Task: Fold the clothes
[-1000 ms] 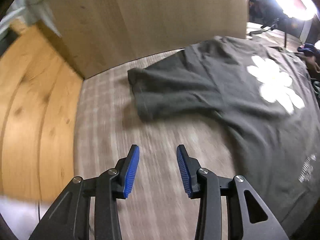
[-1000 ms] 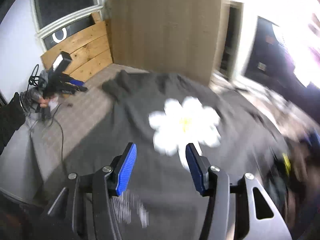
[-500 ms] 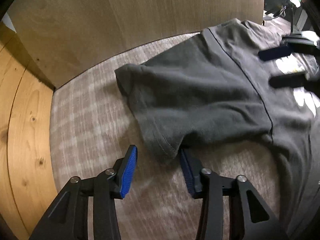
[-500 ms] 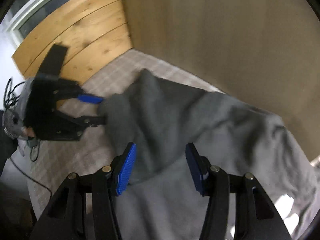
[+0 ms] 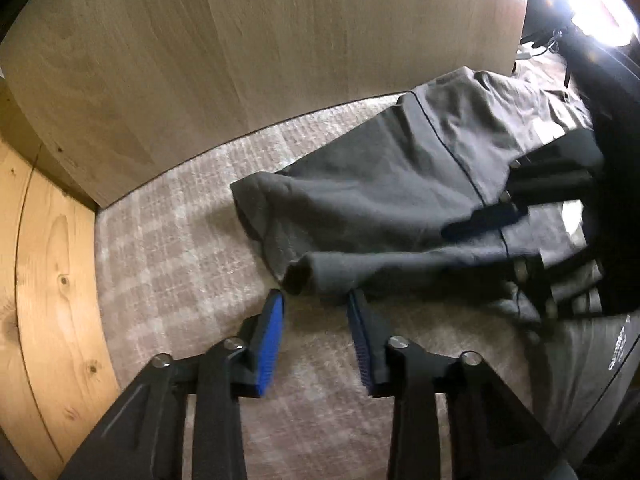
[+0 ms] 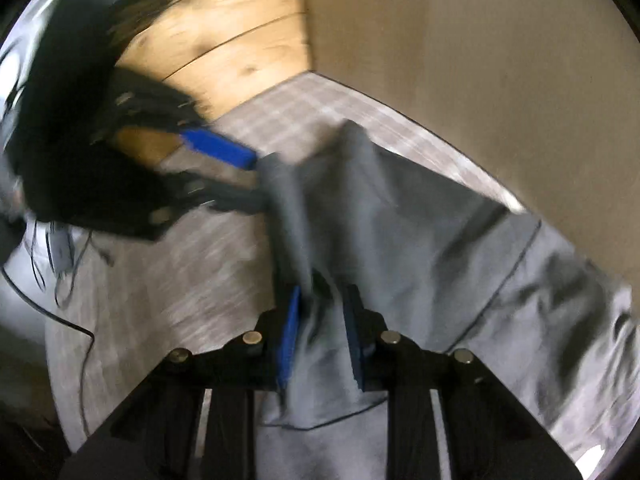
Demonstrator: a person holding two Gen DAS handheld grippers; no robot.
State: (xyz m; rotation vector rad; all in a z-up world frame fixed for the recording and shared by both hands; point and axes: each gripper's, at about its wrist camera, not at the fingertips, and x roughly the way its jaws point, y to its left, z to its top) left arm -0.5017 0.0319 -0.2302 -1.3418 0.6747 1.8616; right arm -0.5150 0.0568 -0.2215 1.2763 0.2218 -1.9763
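Both claws at the sleeve of a dark grey T-shirt on the checked bed cover.

We see our left claw spread wide, its blue pads either side of the rolled sleeve cuff without clamping it; the cuff tip sits just at the fingertips. Our right claw has narrowed around a bunched fold of the T-shirt near the sleeve seam, cloth filling the gap between its pads, though blur keeps us from telling whether it pinches firmly. The shirt lies along the far edge of the bed cover, close to the pale wooden panel, with the sleeve reaching toward the far left corner by the pine boards.
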